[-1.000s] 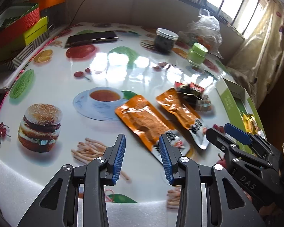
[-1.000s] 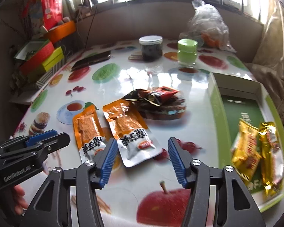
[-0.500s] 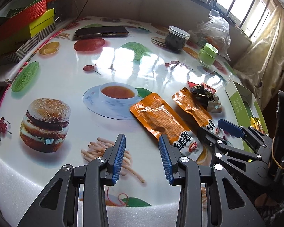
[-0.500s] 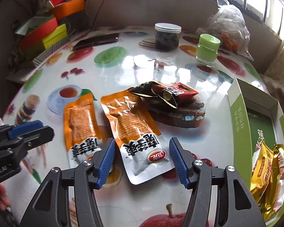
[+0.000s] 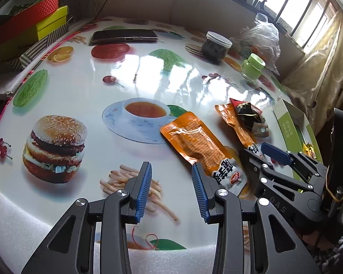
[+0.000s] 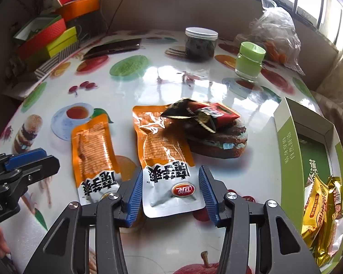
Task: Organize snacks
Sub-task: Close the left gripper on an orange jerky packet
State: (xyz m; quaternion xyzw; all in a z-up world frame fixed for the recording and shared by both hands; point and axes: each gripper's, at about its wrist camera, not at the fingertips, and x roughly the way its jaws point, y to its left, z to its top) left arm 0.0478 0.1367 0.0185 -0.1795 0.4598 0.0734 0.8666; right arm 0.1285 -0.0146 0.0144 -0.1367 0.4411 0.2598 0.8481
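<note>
Two orange snack packets lie side by side on the printed tablecloth. My right gripper (image 6: 170, 193) straddles the white end of the right-hand packet (image 6: 164, 148); its jaws are closing, and the blue pads stand just beside the packet's edges. The left-hand packet (image 5: 194, 141) lies right of my left gripper (image 5: 171, 189), which is open with nothing between its fingers. Small dark and red packets (image 6: 203, 114) are piled behind the right-hand packet. A green box (image 6: 288, 150) at the right holds yellow packets (image 6: 320, 207).
Toward the back stand a white-lidded jar (image 6: 200, 45), a green-lidded jar (image 6: 249, 61), a phone (image 6: 112, 48) and a plastic bag (image 6: 276, 36). Stacked coloured boxes (image 6: 48, 38) sit off the table's left rim. White foam lines the near edge (image 5: 22, 217).
My right gripper has come forward and down over the right-hand orange packet's white end, and its jaws have narrowed around it. The left gripper has hardly moved.
</note>
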